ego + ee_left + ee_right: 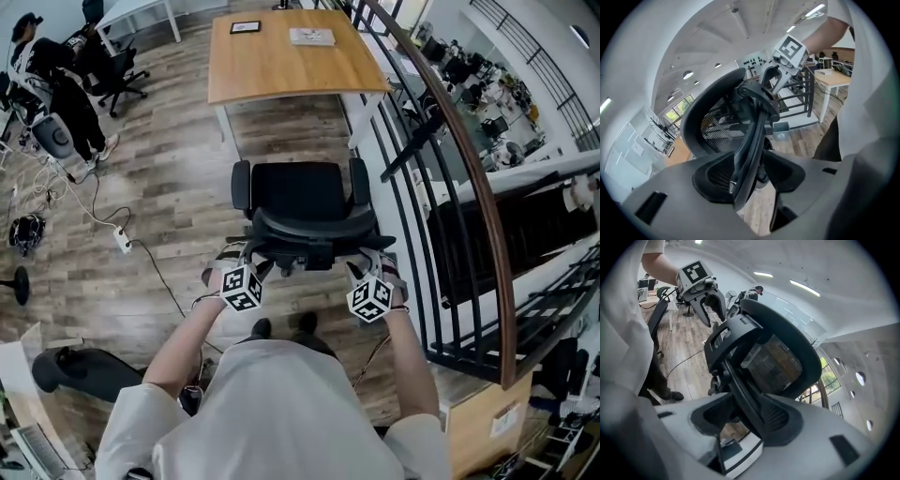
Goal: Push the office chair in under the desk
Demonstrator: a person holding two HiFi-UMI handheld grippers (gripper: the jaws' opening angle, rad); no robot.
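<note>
Grey-brown plank floor (178, 187): open strip between the light wooden rectangular desk (281, 66) and the black mesh-back office chair (305, 197). Seat faces the desk edge, not under it. Black railing with wooden handrail (441, 141) just beside the chair's right. Left gripper (246, 262) and right gripper (367, 267): jaws wide, straddling the backrest's top rim (754, 136), gap showing on one side.

Grey-brown plank flooring (178, 187) is covering the room. A black railing (457, 354) with a curved wooden handrail (489, 197) is running along the right side. A white power strip (123, 241) is lying on the floor with cables attached. Strip lights (805, 288) are glowing on the white ceiling (834, 268). Daylight is entering through windows (682, 107).
</note>
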